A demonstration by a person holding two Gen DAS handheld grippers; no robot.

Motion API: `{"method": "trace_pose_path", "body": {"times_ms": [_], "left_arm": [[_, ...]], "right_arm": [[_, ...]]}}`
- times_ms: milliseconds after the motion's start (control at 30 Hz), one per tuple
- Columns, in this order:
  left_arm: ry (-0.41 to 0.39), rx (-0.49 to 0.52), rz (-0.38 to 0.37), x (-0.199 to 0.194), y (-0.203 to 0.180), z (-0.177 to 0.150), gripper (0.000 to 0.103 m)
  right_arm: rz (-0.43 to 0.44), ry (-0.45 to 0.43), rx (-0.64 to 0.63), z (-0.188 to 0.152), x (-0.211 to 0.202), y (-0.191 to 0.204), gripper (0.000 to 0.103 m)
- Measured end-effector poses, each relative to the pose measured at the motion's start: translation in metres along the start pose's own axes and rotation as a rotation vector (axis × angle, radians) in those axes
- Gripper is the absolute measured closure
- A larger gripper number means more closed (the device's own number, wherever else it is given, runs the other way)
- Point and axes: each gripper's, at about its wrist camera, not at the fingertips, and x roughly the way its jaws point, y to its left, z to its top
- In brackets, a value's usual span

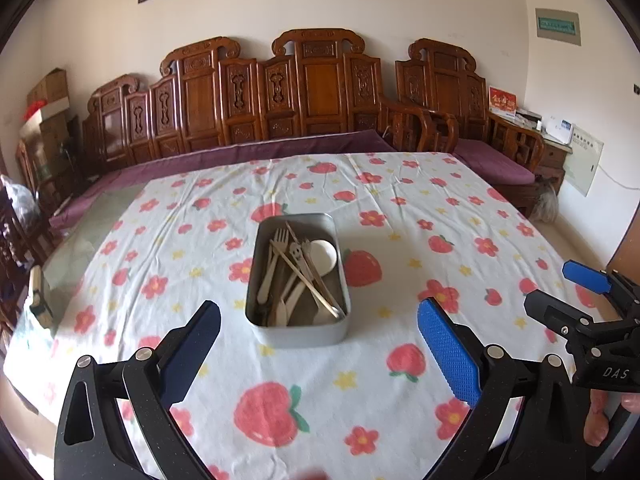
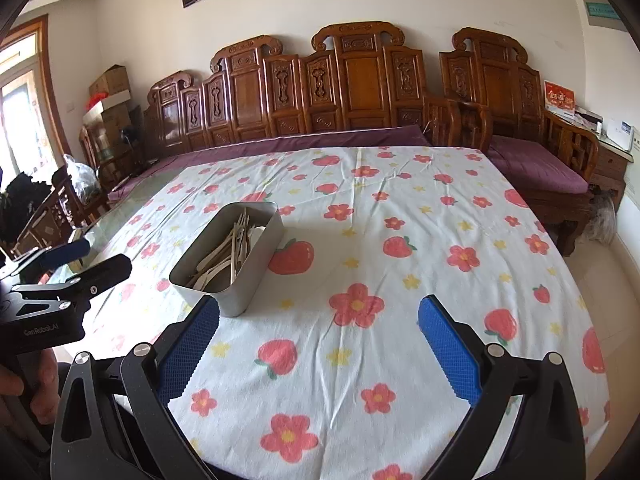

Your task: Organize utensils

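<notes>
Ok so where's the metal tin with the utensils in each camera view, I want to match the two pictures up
Left wrist view: the metal tin sits near the picture's middle, straight ahead between the open left tongs.
Right wrist view: the metal tin lies left of centre, beyond the left-hand finger of the right tongs.
Shared landmark: the large strawberry print on the cloth, right beside the tin.

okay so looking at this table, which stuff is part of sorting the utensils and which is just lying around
Part of the job:
metal tin
wooden forks, chopsticks and white spoon inside it

Just lying about:
floral tablecloth
carved wooden bench
cardboard boxes
</notes>
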Motion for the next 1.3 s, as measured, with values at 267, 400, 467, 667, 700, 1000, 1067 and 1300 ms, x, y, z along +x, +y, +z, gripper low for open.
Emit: {"method": "trace_pose_path", "body": {"times_ms": [267, 400, 467, 667, 700, 1000, 1067, 1300], "left_arm": [[-0.035, -0.023, 0.004, -0.032, 0.0, 0.004, 0.008], [-0.085, -0.039, 0.005, -0.061, 0.002, 0.013, 0.008], [-0.108, -0.038, 0.015, -0.075, 0.001, 0.018, 0.008], [-0.19, -0.042, 0.045, -0.117, 0.0, 0.028, 0.008], [-0.203, -0.037, 0.055, -0.124, -0.001, 0.029, 0.008], [-0.274, -0.036, 0.078, -0.158, 0.0, 0.034, 0.008], [-0.279, -0.042, 0.08, -0.16, 0.001, 0.035, 0.008], [-0.273, -0.051, 0.076, -0.16, 0.004, 0.031, 0.008]], "right_arm": [[-0.008, -0.068, -0.022, 0.006, -0.041, 0.009, 0.003], [-0.007, -0.134, -0.033, 0.019, -0.07, 0.017, 0.003], [0.003, -0.167, -0.029, 0.025, -0.086, 0.021, 0.003], [0.013, -0.258, -0.03, 0.038, -0.13, 0.03, 0.003], [0.015, -0.269, -0.029, 0.039, -0.136, 0.031, 0.003], [0.007, -0.33, -0.026, 0.042, -0.17, 0.034, 0.003], [0.01, -0.33, -0.025, 0.043, -0.171, 0.034, 0.003], [-0.004, -0.327, -0.042, 0.041, -0.17, 0.038, 0.003]]}}
